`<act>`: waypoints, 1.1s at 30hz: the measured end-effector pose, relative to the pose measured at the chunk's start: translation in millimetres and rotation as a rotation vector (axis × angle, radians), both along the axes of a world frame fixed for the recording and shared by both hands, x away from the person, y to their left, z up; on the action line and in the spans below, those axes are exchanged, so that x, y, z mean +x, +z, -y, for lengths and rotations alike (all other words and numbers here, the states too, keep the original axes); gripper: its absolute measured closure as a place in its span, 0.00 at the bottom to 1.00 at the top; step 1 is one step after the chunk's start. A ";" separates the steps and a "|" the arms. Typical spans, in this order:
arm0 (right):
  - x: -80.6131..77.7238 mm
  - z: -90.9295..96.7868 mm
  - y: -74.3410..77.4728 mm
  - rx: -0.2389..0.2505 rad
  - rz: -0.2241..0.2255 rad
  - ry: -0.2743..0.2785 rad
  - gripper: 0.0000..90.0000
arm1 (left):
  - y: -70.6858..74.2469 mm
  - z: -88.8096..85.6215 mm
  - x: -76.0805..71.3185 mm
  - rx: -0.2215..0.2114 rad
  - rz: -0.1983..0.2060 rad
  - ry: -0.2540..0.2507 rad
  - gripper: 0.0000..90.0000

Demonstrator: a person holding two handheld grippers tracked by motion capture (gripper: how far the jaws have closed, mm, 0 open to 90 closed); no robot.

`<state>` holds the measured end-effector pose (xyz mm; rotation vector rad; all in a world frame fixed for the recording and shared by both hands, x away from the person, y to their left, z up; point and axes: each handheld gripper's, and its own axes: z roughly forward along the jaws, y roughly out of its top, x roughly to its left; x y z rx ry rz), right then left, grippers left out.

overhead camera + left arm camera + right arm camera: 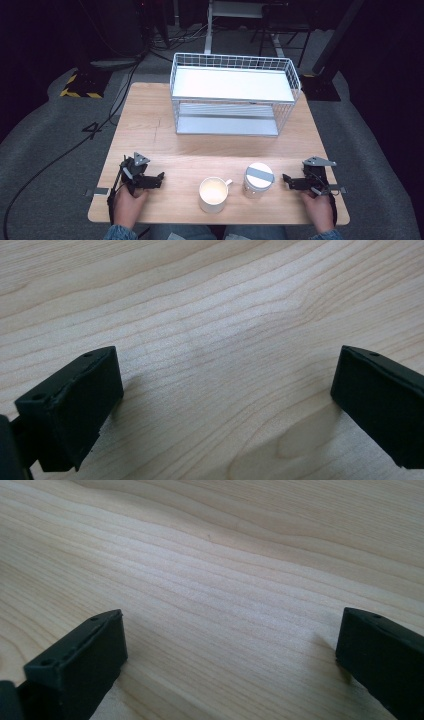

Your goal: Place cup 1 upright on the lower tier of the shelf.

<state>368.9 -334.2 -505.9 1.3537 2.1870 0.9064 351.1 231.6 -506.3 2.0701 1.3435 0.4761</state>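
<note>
High view: left gripper [159, 180] and right gripper [287, 180] rest on the wooden table [150, 130], jaws spread apart, nothing between them; mug [213, 194] and lidded jar [258, 180] stand between the two grippers.

A light wooden counter [150, 125] stands on grey carpet [40, 150]. The surroundings are dark. Black cables [60, 155] run across the floor at the left. A yellow-and-black striped base [80, 85] sits beyond the counter's far left corner. White frame legs [208, 30] stand behind.
</note>
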 end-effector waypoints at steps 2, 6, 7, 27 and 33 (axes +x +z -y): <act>0.0 0.0 0.0 0.000 0.000 0.000 0.00 | 0.0 0.2 -0.1 -0.001 0.000 0.003 0.01; 0.5 0.6 0.1 0.003 0.000 0.001 0.00 | 0.1 0.5 0.2 0.000 0.000 0.007 0.01; 0.5 0.6 0.1 0.003 0.000 0.001 0.00 | 0.1 0.5 0.2 0.000 0.000 0.007 0.01; -6.7 6.9 10.3 0.055 0.027 0.030 0.05 | 0.3 2.2 2.6 0.006 0.002 0.008 0.01; -16.1 2.6 22.0 0.085 0.059 0.076 0.00 | 0.2 2.5 2.4 0.004 0.002 0.011 0.01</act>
